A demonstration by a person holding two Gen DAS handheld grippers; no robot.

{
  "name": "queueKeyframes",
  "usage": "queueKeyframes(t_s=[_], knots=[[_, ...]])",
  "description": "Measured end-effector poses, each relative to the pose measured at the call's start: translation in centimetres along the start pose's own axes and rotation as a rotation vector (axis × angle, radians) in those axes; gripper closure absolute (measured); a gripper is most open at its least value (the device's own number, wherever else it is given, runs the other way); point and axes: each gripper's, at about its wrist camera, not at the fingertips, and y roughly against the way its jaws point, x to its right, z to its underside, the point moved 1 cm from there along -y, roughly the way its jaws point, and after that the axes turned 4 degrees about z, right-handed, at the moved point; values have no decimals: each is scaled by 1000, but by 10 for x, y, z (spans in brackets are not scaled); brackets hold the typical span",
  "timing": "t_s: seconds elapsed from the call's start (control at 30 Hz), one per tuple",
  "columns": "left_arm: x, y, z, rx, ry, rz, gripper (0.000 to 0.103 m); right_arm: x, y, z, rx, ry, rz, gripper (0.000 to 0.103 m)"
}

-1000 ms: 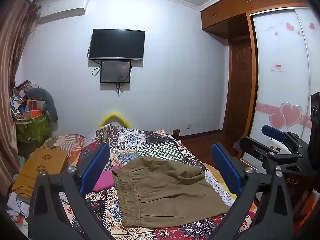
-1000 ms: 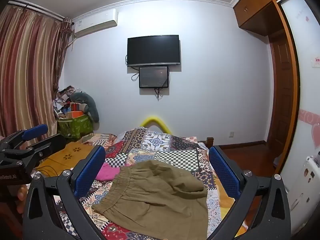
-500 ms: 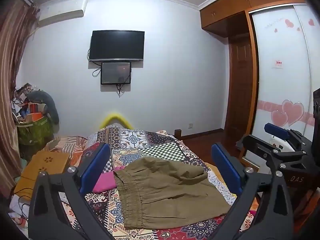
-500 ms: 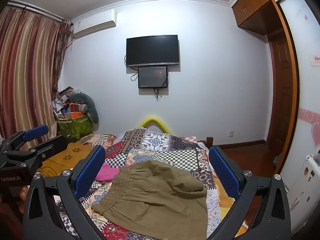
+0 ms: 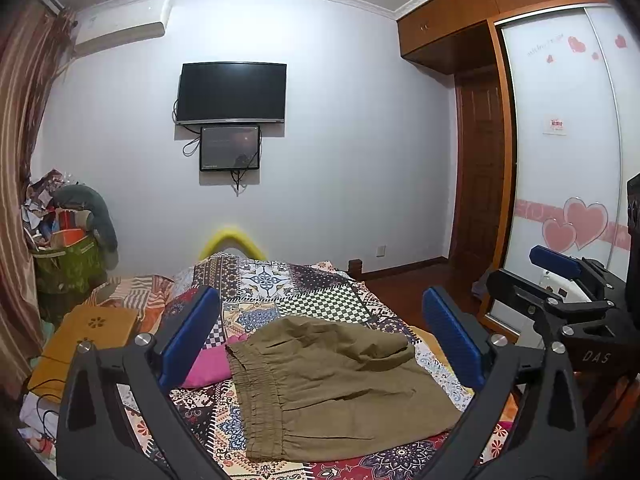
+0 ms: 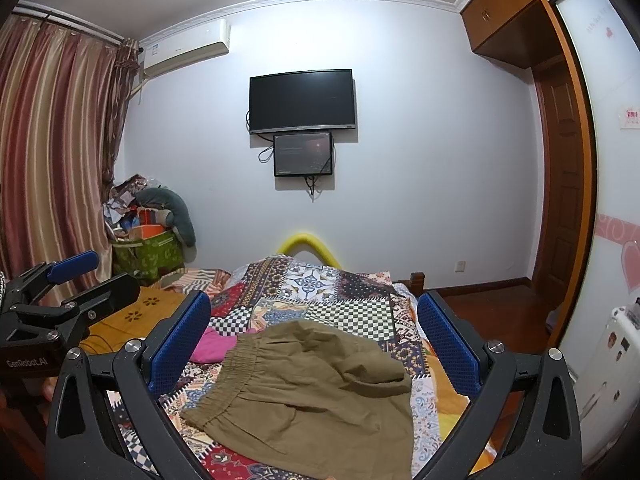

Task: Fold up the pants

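Pants lower edge cut off by the frame, pink cloth partly hidden behind hand-held gripper finger

Both the left gripper and right gripper have black screwed frames and blue textured pads.

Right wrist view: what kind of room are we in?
A home bedroom, most likely: a bed under a patchwork quilt, a wall-mounted TV, and a wardrobe with heart stickers. Olive pants lie on the quilt.

Wall-mounted television above patchwork quilt, pink cloth
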Motion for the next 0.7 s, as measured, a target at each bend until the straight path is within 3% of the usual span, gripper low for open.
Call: queueKeyframes(t_s=[0.7], knots=[[1, 0, -1, 9, 2, 1, 0, 2, 2, 0, 0, -7, 1, 0]])
